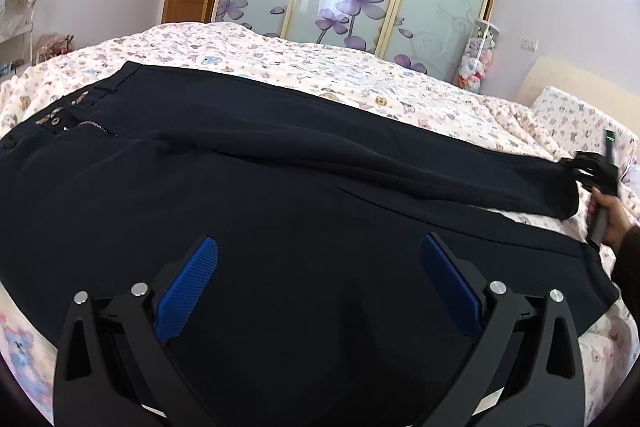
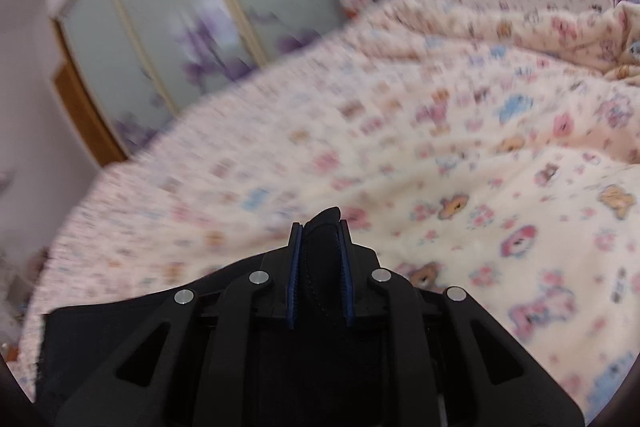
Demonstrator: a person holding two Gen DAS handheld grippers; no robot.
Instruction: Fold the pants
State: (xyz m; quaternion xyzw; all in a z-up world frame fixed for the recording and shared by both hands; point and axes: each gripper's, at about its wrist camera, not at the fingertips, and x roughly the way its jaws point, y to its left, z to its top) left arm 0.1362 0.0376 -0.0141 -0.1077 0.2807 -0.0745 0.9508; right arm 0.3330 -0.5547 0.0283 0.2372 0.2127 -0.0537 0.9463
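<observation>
The dark pants lie spread across the bed, soft and limp, likely best pinched at hems or waistband: the right hand-held gripper clamps a hem, the left hand-held gripper hovers spread wide.

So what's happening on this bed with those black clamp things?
A person is folding dark pants spread across a bed with a cartoon-print cover. Each hand works a two-finger tool. The right tool is clamped shut on the cuff end of a leg; in the left view it shows at the far right, gripped in the person's hand. The left tool hovers open over the other leg, gripping nothing.
</observation>
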